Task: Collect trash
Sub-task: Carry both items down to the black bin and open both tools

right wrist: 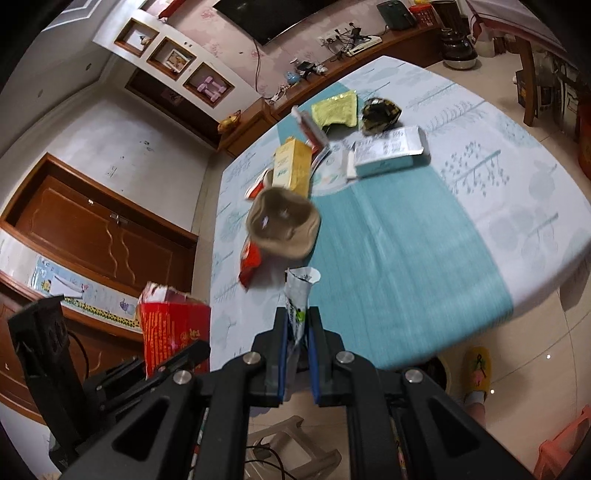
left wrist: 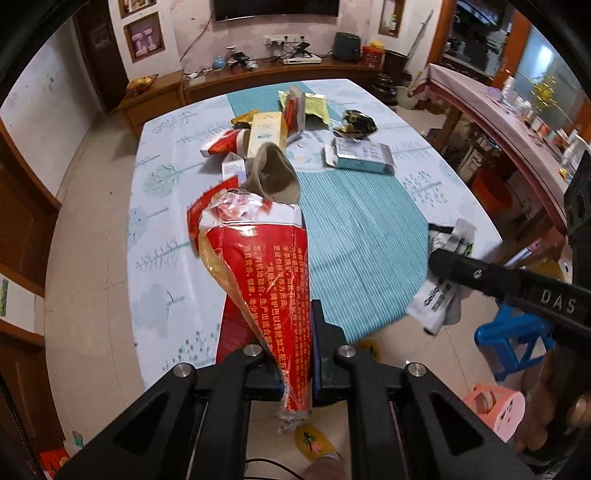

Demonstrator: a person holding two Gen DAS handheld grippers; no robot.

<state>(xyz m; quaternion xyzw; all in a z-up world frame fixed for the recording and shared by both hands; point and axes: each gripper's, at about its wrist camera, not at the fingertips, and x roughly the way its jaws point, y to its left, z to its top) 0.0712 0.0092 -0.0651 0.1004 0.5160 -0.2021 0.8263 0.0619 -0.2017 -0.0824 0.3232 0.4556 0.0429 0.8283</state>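
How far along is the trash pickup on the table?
Nothing visibly binned yet. In hand: the left gripper clamps a red bag, and the right gripper pinches a white wrapper. Left on the table: yellow box, teal-edged box, green packet, black wrapper.

You're in a home living room. Ahead of your tongs, beyond the cloth-covered table point(left wrist: 166, 206), a television point(left wrist: 276, 9) hangs above a wooden cabinet point(left wrist: 258, 75). Plastic stools point(left wrist: 517, 343) stand right.

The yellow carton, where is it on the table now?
In the right wrist view the yellow carton lies left of the table's middle, just beyond the brown paper bowl and left of the white-and-teal box.
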